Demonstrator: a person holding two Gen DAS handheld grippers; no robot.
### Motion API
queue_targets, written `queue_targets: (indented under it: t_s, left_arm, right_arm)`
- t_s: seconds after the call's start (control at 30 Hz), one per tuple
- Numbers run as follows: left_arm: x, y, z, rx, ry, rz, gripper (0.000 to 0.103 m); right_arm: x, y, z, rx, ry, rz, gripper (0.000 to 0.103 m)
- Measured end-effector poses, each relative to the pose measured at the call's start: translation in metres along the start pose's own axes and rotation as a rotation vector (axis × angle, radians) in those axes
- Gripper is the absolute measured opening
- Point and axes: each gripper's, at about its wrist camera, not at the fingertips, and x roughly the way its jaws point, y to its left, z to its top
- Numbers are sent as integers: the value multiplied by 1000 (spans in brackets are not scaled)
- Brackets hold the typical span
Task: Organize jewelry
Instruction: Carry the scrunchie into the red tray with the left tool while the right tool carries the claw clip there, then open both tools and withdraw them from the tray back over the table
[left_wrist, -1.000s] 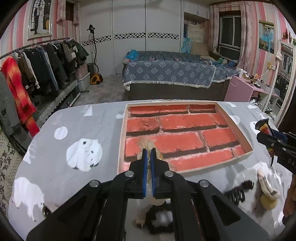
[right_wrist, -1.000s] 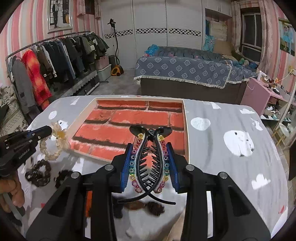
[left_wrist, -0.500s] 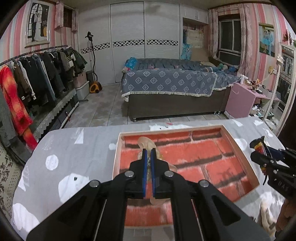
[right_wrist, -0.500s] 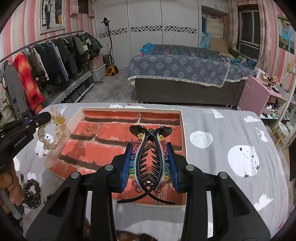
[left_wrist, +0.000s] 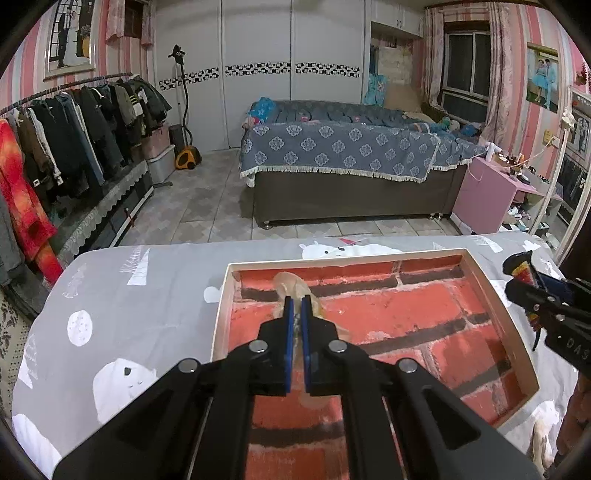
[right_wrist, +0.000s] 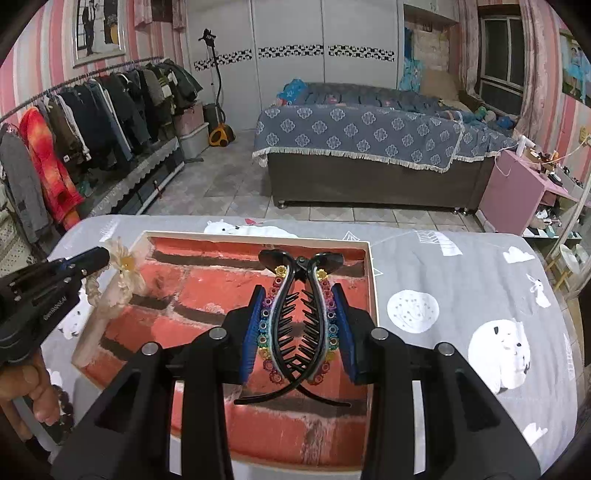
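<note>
Now both grippers have moved over the tray (right_wrist: 372, 280). Left gripper (left_wrist: 296, 308), clenched on the scrunchie (right_wrist: 123, 275), sits frame center over the tray's upper left; right gripper (right_wrist: 299, 328) grasps the clip (right_wrist: 297, 314) mid-frame. 2 drops look imminent.

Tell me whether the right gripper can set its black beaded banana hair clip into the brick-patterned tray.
Probably yes. The right gripper, shut on the black beaded banana hair clip, hangs over bare tray floor; the left gripper with its cream flower scrunchie is at the far edge.
</note>
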Motion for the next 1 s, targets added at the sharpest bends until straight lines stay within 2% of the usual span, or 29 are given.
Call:
queue_targets:
  t_s: [0.2,0.63,0.67,0.73,0.77,0.83,0.93,1.0]
  left_arm:
    - [24,4,3,-10,34,-10,4]
    - [62,11,-18,-13,150,13,5]
    - [65,13,-20,-15,162,6,8]
    - [68,13,-23,-5,176,6,8]
    - [69,14,-23,0,179,8,9]
    - [69,16,-25,-2,183,10,12]
    - [66,20,-26,-10,186,5,17]
    - [59,24,-26,-25,173,-2,35]
  right_arm:
    - [30,-2,-1,-10,60,5,36]
    - [83,-5,-19,-13,234,-29,37]
    - [86,-6,-21,-10,242,-31,37]
    - [90,-8,-24,-1,255,-25,38]
    - [90,-8,-25,4,255,-24,44]
    - [89,-8,-27,9,244,-16,52]
    - [86,-8,-28,1,236,-11,54]
    - [80,-10,-27,4,222,-4,56]
